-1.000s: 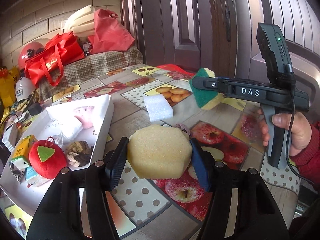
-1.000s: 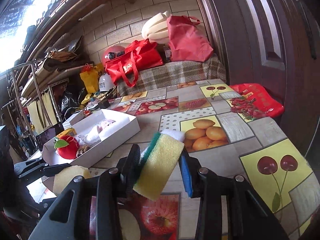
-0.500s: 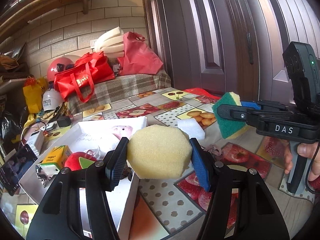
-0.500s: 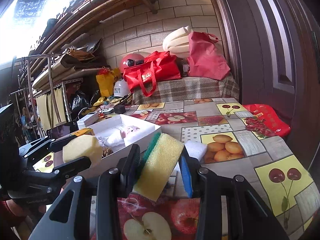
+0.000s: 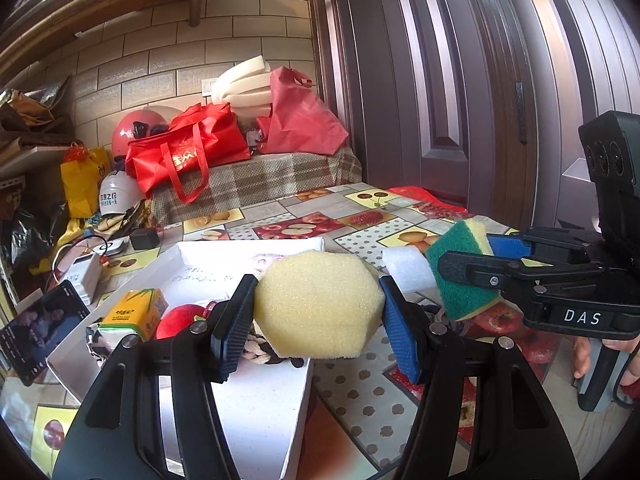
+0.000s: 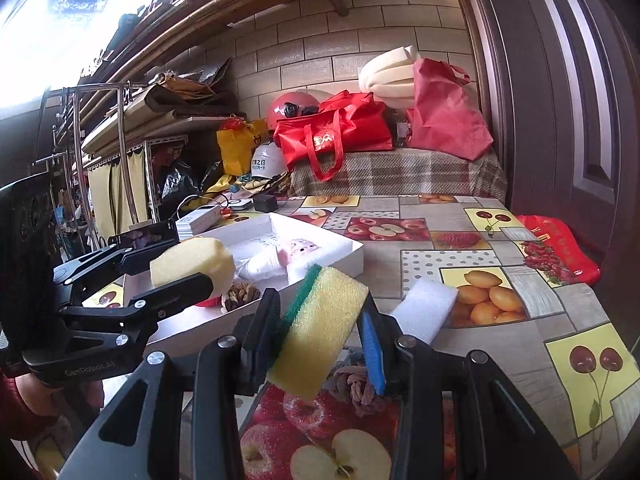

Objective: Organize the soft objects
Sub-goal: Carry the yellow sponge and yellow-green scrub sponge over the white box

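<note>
The left tool (image 5: 316, 310) pinched a rounded yellow foam sponge (image 5: 318, 304) above the white cardboard box (image 5: 256, 400). The right tool (image 6: 320, 330) clamped a green-backed yellow scouring sponge (image 6: 320, 324) over the fruit-patterned table (image 6: 512, 344); only its view showed a brown knotted rope piece (image 6: 354, 388) beneath.

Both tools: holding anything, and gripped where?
Left tool: round yellow sponge, clamped across its opposite sides. Right tool: green-backed yellow scrub sponge, pinched across its faces.

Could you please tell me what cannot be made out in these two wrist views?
- Left wrist: the white box's contents, largely hidden behind the yellow sponge in the left gripper.
- Right wrist: the knotted rope piece, partly covered by the right gripper and its green-backed sponge.
</note>
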The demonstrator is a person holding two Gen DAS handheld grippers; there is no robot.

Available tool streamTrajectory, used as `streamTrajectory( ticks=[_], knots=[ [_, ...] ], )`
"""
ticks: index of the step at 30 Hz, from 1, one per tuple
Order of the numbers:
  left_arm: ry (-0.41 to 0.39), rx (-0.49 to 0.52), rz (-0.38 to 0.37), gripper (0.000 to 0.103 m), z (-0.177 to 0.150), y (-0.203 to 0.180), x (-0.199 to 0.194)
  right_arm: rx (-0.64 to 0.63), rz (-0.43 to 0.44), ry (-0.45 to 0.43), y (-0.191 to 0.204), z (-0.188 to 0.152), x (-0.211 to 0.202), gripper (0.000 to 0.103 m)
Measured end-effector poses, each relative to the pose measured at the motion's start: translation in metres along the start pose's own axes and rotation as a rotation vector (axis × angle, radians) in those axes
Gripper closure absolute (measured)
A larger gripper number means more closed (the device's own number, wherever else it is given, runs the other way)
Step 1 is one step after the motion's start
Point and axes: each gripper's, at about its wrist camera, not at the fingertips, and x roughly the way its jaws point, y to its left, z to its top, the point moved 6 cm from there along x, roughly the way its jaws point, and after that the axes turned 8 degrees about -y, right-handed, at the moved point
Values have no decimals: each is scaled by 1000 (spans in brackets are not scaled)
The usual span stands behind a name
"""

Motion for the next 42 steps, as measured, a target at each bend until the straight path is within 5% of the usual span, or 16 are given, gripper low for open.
streamTrajectory(
  ticks=[42],
  knots=[
    [-14, -115, 251, 42, -12, 111, -2, -32, 140, 51, 79, 4, 69, 65]
  ],
)
